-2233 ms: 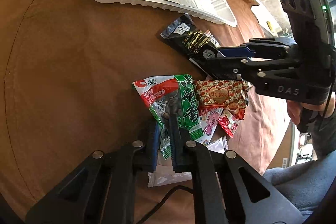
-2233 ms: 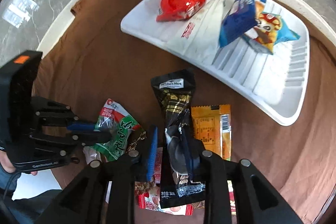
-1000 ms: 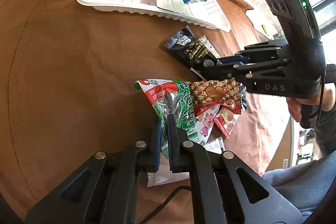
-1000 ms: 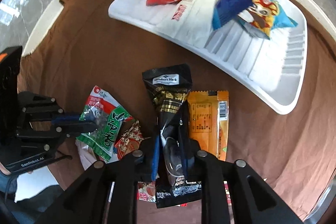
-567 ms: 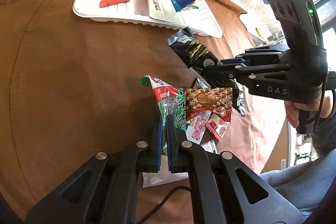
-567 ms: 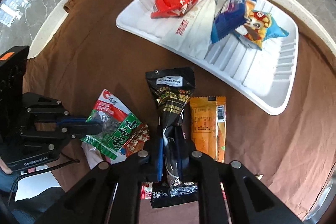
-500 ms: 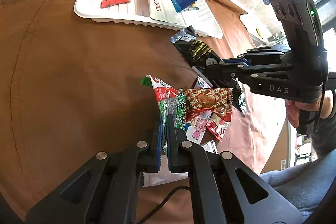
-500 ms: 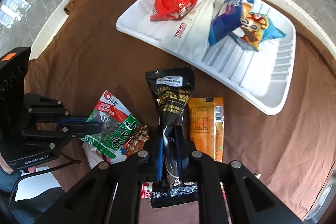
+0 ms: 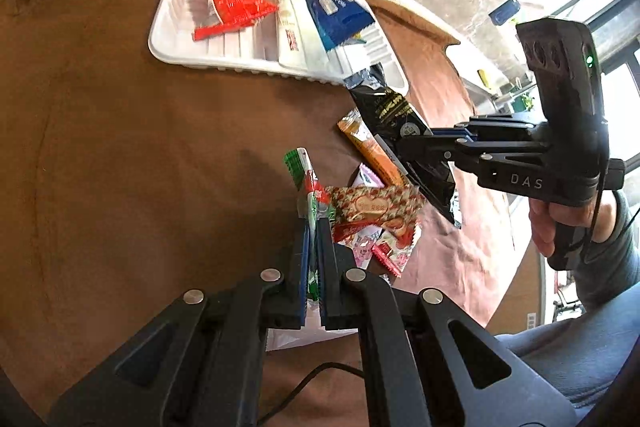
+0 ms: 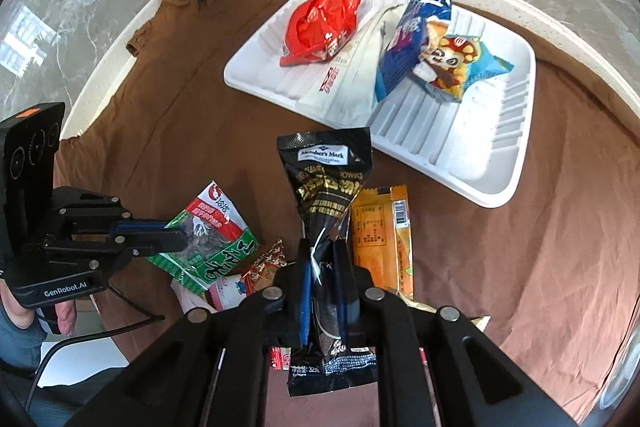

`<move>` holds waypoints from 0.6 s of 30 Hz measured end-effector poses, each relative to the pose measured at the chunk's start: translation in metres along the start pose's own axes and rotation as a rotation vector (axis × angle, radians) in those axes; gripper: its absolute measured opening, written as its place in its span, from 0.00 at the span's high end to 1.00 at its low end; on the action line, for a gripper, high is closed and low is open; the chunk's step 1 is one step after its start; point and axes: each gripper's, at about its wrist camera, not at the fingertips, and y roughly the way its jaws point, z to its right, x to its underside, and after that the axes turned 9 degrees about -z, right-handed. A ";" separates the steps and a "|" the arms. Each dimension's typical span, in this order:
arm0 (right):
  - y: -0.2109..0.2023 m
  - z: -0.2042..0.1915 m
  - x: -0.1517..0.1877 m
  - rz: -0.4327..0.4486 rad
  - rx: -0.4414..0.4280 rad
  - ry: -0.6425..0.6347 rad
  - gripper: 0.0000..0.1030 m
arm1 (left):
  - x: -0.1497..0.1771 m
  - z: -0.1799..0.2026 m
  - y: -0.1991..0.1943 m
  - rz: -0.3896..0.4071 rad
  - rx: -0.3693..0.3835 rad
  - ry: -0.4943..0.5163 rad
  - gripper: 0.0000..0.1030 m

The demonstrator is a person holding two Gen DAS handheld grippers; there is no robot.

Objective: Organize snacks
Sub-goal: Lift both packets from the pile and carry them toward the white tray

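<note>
With the left gripper (image 9: 314,223) clamped on the green-and-red foil packet (image 10: 208,233) and the right gripper (image 10: 324,259) on the black foil pouch (image 10: 326,187), both need carrying to the white ribbed plastic tray (image 10: 504,163).

Bare brown cloth (image 10: 208,131) lies open between snack pile (image 10: 256,267) and white tray (image 10: 508,163).

Black tongs (image 9: 314,251) with blue pads, silver screws, grey sleeve (image 9: 612,267)
</note>
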 end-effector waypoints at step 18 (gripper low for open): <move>-0.060 0.017 0.017 0.135 -0.031 0.056 0.89 | -0.023 0.021 -0.056 0.070 -0.120 0.106 0.99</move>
